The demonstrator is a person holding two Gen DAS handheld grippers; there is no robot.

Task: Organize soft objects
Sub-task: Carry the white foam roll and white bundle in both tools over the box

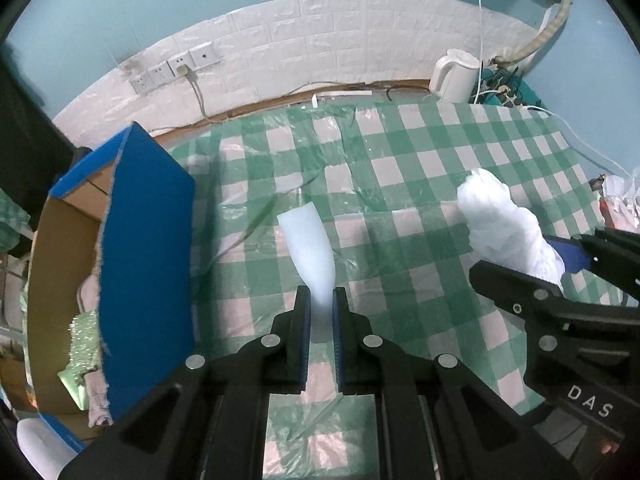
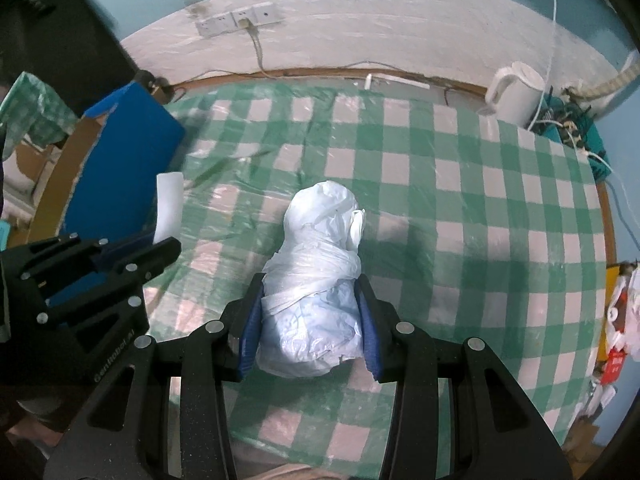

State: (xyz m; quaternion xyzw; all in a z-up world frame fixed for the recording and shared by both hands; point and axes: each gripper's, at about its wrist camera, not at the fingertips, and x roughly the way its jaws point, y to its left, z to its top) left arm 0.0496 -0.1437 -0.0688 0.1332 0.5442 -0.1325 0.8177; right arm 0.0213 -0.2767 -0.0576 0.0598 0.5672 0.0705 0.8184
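Left wrist view: we see the left gripper (image 1: 321,300) with its fingers clamped on the lower end of a white foam strip (image 1: 308,246), which stands up above the green-checked table (image 1: 420,152). To the left sits an open blue box (image 1: 146,240) holding soft items, among them a glittery green piece (image 1: 82,336). At right, the right gripper (image 1: 560,264) grips a white bag bundle (image 1: 504,220). A white kettle (image 1: 456,74) stands at the far table edge, by the wall. Right wrist view: we see the right gripper (image 2: 310,320) with its fingers pressed against both sides of the bundle (image 2: 320,280), a crumpled plastic bag knotted round its middle, held above the table (image 2: 480,208). At left, the left gripper (image 2: 132,256) carries the strip (image 2: 169,208) just beside the box (image 2: 124,152). The kettle (image 2: 514,94) stands at far right.
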